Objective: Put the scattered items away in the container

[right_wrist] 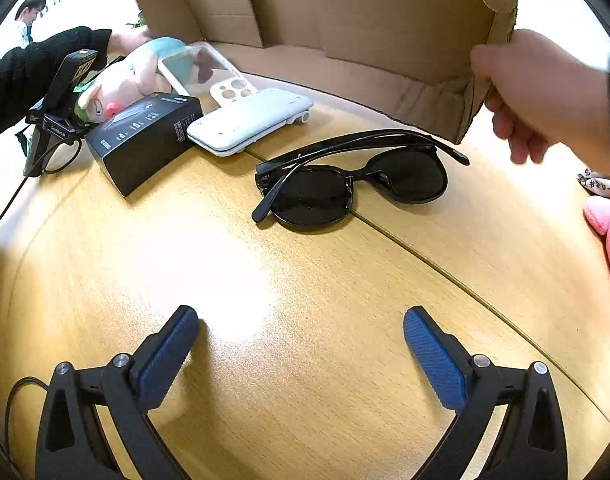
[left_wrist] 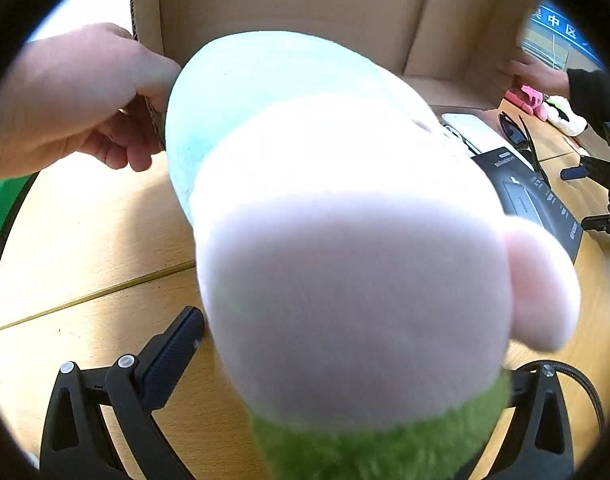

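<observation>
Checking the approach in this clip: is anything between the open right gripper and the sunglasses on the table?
Nothing visible. The right gripper is open over bare table, and the sunglasses lie straight ahead with only tabletop between. The black box and white case sit off to the left, out of the path.

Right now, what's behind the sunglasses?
Behind the sunglasses stands an open cardboard box, a hand gripping its flap. Its visible floor looks bare; the far corners are hidden.
</observation>
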`<state>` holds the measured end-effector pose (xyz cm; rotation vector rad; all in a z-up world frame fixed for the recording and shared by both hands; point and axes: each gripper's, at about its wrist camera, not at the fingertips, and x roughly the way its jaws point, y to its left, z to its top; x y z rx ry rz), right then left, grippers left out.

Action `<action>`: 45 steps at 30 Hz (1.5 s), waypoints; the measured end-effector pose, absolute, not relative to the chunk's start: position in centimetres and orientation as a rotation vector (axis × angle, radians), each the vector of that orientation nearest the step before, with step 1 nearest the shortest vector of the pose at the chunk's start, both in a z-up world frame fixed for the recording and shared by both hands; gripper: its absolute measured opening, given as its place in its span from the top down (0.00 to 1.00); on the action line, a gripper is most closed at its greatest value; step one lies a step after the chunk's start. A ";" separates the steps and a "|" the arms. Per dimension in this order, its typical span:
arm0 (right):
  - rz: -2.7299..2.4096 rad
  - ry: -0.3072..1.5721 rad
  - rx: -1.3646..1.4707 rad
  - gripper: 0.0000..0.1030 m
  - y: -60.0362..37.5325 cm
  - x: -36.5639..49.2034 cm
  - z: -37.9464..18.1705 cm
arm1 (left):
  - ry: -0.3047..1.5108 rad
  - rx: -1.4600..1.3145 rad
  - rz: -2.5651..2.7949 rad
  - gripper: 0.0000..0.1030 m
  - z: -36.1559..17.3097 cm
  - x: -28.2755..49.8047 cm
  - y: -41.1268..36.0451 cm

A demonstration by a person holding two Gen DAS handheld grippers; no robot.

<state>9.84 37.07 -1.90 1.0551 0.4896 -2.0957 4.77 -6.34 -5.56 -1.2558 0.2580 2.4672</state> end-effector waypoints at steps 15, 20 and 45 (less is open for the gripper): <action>-2.075 0.500 1.044 0.00 37.3 9.7 -2.0 | 0.266 -1.251 2.456 0.00 -5.6 4.8 -6.0; -2.072 0.501 1.043 0.00 37.3 9.7 -2.0 | 0.266 -1.250 2.456 0.00 -5.6 4.7 -6.0; -2.070 0.503 1.041 0.00 37.6 9.4 -2.2 | 0.298 -1.226 2.406 0.00 -5.6 7.4 -6.3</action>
